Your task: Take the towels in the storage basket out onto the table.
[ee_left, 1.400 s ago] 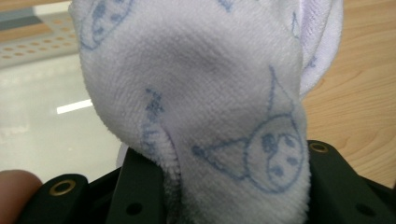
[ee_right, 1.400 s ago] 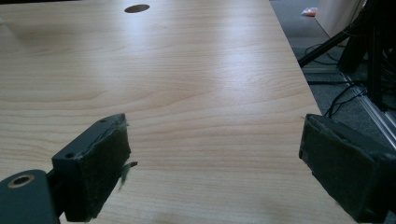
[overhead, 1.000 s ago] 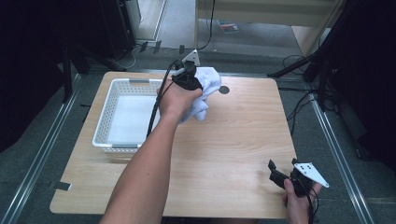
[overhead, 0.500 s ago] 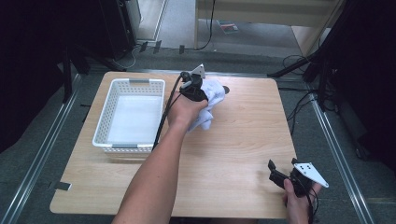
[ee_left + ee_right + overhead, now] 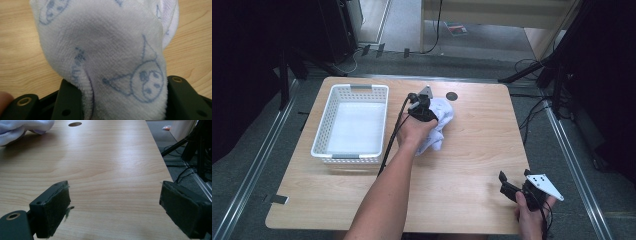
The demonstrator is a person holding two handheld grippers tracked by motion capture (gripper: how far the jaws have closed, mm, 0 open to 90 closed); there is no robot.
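Note:
A white terry cloth (image 5: 441,126) printed with blue cartoon faces hangs bunched over the middle of the wooden table (image 5: 472,150), just right of the basket. My left gripper (image 5: 424,107) is shut on its upper part. In the left gripper view the cloth (image 5: 105,55) bulges up from between the two black jaws and hides the left gripper's (image 5: 122,100) fingertips. My right gripper (image 5: 514,176) rests low near the table's front right corner. It stands open, and in the right gripper view only bare wood lies between the right gripper's (image 5: 115,207) pads.
A white perforated plastic basket (image 5: 347,159) stands on the left half of the table, nothing visible inside. A dark round hole (image 5: 452,95) sits in the tabletop behind the cloth. Cables and stand legs lie on the floor beyond the table's right edge.
My left gripper has carried the cloth a little to the right and nearer, away from the basket's corner. The right gripper has stayed in place.

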